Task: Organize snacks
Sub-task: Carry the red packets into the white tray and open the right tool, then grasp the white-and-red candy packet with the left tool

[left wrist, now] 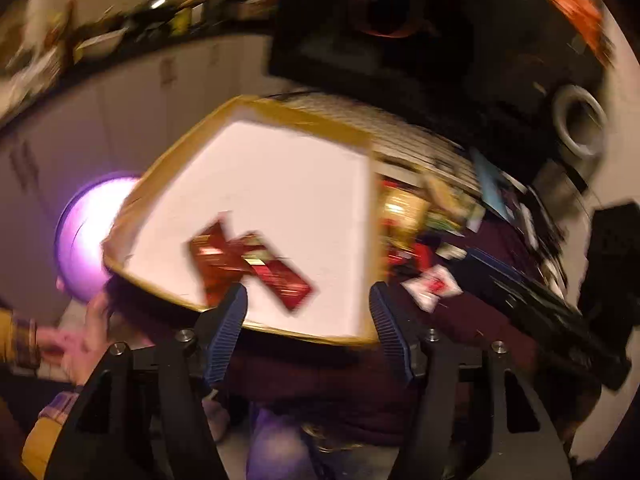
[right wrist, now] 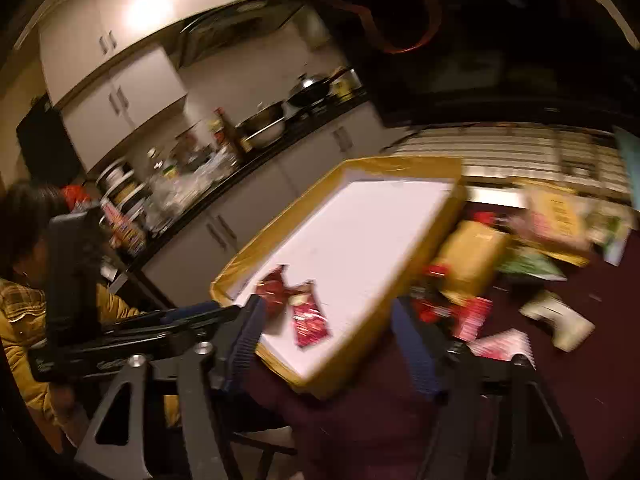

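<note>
A shallow box (left wrist: 280, 120) with yellow-taped walls and a white floor lies on a dark maroon table; it also shows in the right wrist view (right wrist: 404, 168). Two red snack packets (left wrist: 248, 266) lie crossed on its floor near the front; the right wrist view shows them too (right wrist: 298, 308). My left gripper (left wrist: 308, 304) is open and empty, just before the box's near rim. My right gripper (right wrist: 328, 324) is open and empty, its fingers astride the box's near corner. The left gripper's body (right wrist: 120, 320) shows at the left of the right wrist view. Both views are motion-blurred.
A heap of loose snack packets (right wrist: 480, 264) lies right of the box, with a white-red packet (left wrist: 432, 286) and a white object (right wrist: 560, 318) on the maroon cloth. A purple-lit bowl (left wrist: 88, 236) sits left of the box. A kitchen counter (right wrist: 260, 128) with pots stands behind.
</note>
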`<action>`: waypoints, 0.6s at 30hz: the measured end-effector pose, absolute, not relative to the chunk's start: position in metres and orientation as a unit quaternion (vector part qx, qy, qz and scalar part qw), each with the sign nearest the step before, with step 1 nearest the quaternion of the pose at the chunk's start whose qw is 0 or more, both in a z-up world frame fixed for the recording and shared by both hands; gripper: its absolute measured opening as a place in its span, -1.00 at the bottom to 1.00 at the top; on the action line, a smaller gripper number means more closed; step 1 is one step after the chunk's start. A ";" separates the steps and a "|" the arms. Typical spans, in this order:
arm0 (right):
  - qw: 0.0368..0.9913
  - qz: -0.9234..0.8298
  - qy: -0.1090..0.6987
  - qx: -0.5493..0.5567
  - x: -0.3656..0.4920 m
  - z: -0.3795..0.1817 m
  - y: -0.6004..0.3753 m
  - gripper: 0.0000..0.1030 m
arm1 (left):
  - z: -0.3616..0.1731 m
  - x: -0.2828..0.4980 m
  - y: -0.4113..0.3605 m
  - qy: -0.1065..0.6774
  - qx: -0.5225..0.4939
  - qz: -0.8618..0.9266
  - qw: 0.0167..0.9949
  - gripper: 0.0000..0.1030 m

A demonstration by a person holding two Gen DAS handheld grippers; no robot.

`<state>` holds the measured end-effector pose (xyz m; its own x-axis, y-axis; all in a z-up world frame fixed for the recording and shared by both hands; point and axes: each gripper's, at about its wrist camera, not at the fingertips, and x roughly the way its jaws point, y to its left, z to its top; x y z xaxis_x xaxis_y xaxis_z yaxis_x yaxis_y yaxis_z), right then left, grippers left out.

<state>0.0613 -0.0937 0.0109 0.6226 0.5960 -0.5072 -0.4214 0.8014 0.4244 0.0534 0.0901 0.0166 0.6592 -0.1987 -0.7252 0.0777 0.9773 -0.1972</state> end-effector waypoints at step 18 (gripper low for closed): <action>0.881 0.159 0.407 0.182 0.117 -0.026 -0.201 0.35 | -0.019 0.070 0.004 0.452 -0.056 -0.140 0.879 0.30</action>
<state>0.1171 -0.2010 -0.0264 0.6178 0.4280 -0.6596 -0.1321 0.8835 0.4495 0.0695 0.0043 -0.0187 0.5520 -0.2967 -0.7793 0.1946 0.9546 -0.2256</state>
